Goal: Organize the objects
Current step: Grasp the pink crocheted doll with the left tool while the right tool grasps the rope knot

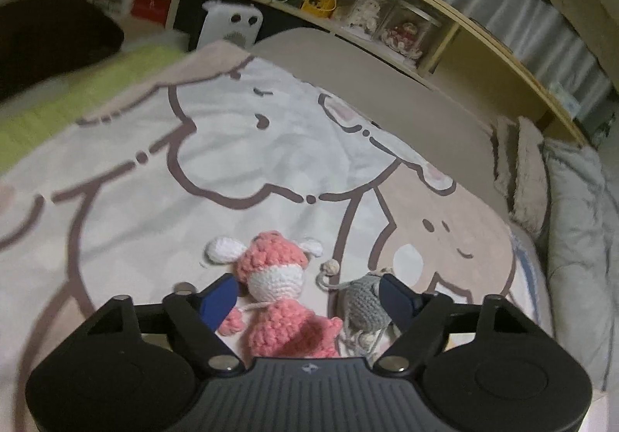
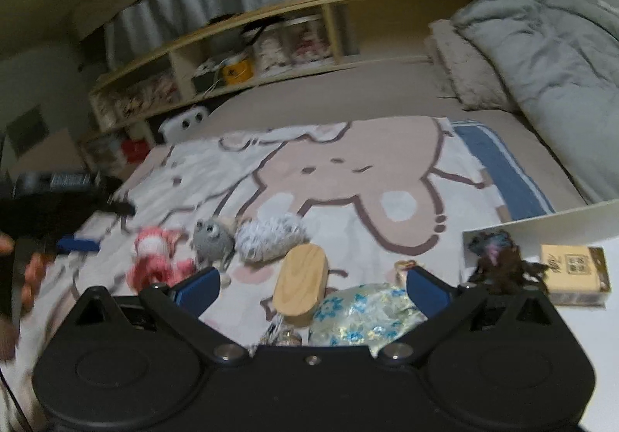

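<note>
A pink and white crochet doll [image 1: 276, 289] lies on the cartoon blanket [image 1: 154, 200], between the open blue fingers of my left gripper [image 1: 307, 294]. A grey crochet mouse [image 1: 363, 302] lies by the right finger. In the right wrist view my right gripper [image 2: 313, 289] is open over a wooden oval box [image 2: 300, 283] and a floral silk pouch [image 2: 363, 312]. The pink doll [image 2: 154, 258], grey mouse [image 2: 212, 238] and a fuzzy white ball [image 2: 271, 234] lie further left, with the left gripper [image 2: 73, 242] beside the doll.
A white tray [image 2: 580, 316] at the right holds a dark yarn toy [image 2: 499, 262] and a tan box [image 2: 576, 269]. A wooden shelf [image 2: 271, 45] runs behind the bed. A grey duvet [image 2: 541, 64] and pillow [image 2: 468, 72] lie at back right.
</note>
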The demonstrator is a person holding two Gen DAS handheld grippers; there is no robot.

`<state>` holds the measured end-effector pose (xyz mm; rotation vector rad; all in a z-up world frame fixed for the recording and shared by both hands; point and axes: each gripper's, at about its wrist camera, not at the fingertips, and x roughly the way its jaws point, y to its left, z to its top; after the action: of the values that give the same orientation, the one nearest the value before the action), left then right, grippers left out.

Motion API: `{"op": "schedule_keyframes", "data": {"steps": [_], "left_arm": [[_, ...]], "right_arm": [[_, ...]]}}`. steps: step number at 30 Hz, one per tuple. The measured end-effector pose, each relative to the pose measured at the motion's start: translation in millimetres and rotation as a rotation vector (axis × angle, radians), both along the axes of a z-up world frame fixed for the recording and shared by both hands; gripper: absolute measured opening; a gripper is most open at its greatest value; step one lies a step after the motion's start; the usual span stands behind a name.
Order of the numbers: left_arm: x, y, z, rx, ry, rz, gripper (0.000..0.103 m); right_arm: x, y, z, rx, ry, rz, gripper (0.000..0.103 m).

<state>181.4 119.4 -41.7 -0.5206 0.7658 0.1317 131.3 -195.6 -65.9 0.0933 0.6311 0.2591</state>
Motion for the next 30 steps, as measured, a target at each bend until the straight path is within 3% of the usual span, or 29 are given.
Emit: {"op": "schedule_keyframes", "data": {"steps": [3,7,9,16,20,30], "left_arm": [[7,3,-10,-0.034,0.007,-0.001,0.066],[13,5,-22,-0.057,0.027,0.001,0.058],[16,4,-28,-0.062,0.042,-0.002,0.055],[23,2,-51,-0.060,0.101,0.003,0.051],[25,5,-63,-0.098,0.109,0.013,0.052],[25,2,-65,-0.084,0.092,0.018,0.050]], "right_arm": [[1,5,-11,-0.030,-0.007,0.043,0.103],[3,7,-23,-0.004,0.024,0.211,0.103],[2,10,-29,-0.021,0.029,0.241,0.102],[7,22,-39,0.007,0.052,0.350,0.089],[11,28,-49,-0.025,0.077,0.392,0.089],[17,39,-67,-0.072,0.130,0.404,0.091]]}}
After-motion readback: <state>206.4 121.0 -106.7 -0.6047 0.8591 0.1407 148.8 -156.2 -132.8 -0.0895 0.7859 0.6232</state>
